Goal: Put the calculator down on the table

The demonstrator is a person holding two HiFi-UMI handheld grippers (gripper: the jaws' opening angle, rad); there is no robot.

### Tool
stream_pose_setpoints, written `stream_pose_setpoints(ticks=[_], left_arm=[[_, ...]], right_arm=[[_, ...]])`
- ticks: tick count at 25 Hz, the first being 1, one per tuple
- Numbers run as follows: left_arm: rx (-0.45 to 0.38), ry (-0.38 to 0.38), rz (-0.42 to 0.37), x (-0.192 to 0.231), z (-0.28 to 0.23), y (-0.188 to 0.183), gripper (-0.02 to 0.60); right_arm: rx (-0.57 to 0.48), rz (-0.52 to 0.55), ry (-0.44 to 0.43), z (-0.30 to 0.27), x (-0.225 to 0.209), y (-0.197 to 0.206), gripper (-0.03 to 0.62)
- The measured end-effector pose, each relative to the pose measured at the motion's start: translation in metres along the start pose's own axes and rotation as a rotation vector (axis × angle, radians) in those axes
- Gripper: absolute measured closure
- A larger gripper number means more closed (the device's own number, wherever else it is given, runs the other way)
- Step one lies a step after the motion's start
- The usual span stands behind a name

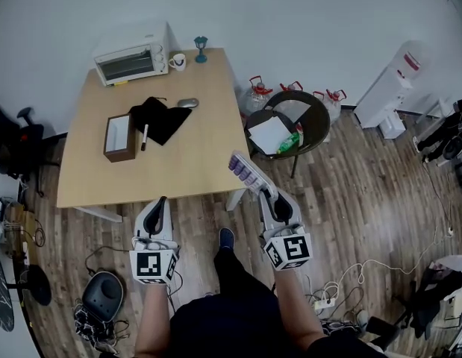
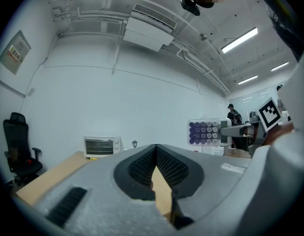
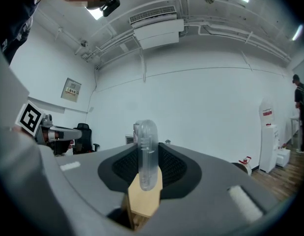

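Head view: gripped the calculator [image 1: 245, 171] edge-on in the fingers of the right gripper [image 1: 269, 192], up at the near right corner of the counter [image 1: 193, 155], not yet down. Held the left gripper [image 1: 161, 202] beside it, fingers together on nothing. Best, probably: carried on over bare wood, tipped flat, lowered gently, then released.
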State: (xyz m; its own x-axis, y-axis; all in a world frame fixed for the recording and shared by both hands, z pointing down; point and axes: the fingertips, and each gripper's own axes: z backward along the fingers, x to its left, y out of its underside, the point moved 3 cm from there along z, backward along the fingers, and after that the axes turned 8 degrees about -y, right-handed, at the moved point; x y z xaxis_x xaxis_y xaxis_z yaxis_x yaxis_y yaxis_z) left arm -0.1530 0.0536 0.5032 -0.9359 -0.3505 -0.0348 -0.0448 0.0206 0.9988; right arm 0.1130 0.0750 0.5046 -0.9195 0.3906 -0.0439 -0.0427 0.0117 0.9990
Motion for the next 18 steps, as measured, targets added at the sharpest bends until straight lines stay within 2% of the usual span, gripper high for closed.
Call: stream_pose_setpoints(ticks=[7, 12, 18], left_arm=[[-0.026, -0.039, -0.027, -0.001, -0.082, -0.030, 0.584], [-0.055, -0.096, -0.046, 0.003, -0.135, -0.046, 0.584], [-0.070, -0.124, -0.079, 0.002, -0.178, -0.058, 0.584]], right_arm=[[0.002, -0.027, -0.036, -0.069, -0.061, -0.013, 0.484], [0.002, 0.005, -0.075, -0.112, -0.104, -0.020, 0.484], [-0.007, -0.042, -0.095, -0.160, -0.145, -0.020, 0.484]])
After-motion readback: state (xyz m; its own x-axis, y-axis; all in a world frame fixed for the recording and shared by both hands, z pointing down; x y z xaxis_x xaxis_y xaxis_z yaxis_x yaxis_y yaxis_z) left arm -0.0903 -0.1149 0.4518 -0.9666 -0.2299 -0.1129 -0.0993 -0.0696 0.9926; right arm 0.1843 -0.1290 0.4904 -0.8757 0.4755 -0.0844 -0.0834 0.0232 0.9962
